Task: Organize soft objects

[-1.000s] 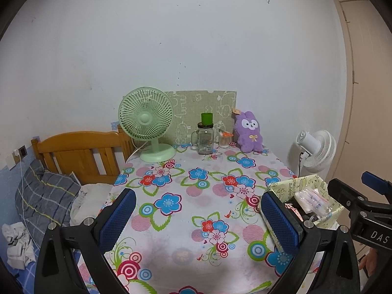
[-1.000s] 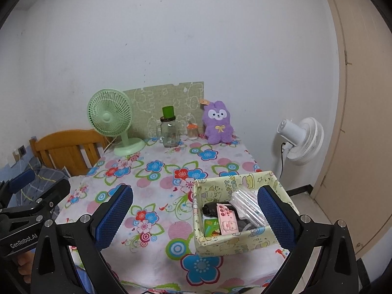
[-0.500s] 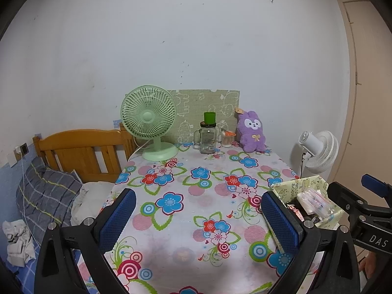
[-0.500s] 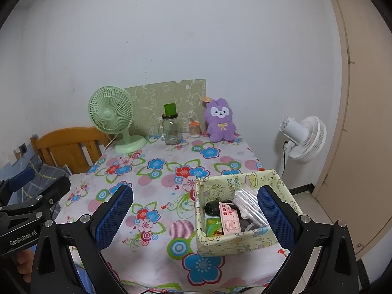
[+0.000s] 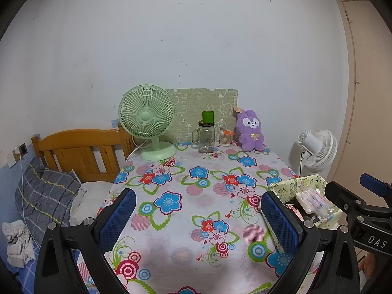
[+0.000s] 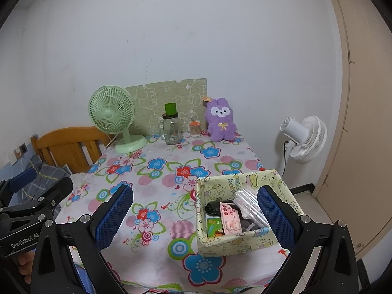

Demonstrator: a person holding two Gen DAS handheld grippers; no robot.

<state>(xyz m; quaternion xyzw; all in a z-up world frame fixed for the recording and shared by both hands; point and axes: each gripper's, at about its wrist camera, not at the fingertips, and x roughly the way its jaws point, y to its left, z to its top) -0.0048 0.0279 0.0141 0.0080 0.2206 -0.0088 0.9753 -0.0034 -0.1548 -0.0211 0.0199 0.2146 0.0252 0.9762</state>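
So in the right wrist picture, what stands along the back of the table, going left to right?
Green fan → glass jar with the green lid → little orange-topped jar → purple bunny plush.

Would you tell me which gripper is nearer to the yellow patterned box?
Right. The right gripper sits at the yellow patterned box; the left gripper is off to its left.

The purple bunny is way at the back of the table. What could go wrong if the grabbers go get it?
The purple bunny sits close beside a small orange-lidded jar and a glass mug; a reaching gripper might knock either over.

The patterned box rests near the table's front edge, so the open right gripper could nudge it off.

The open left gripper may snag the floral tablecloth.
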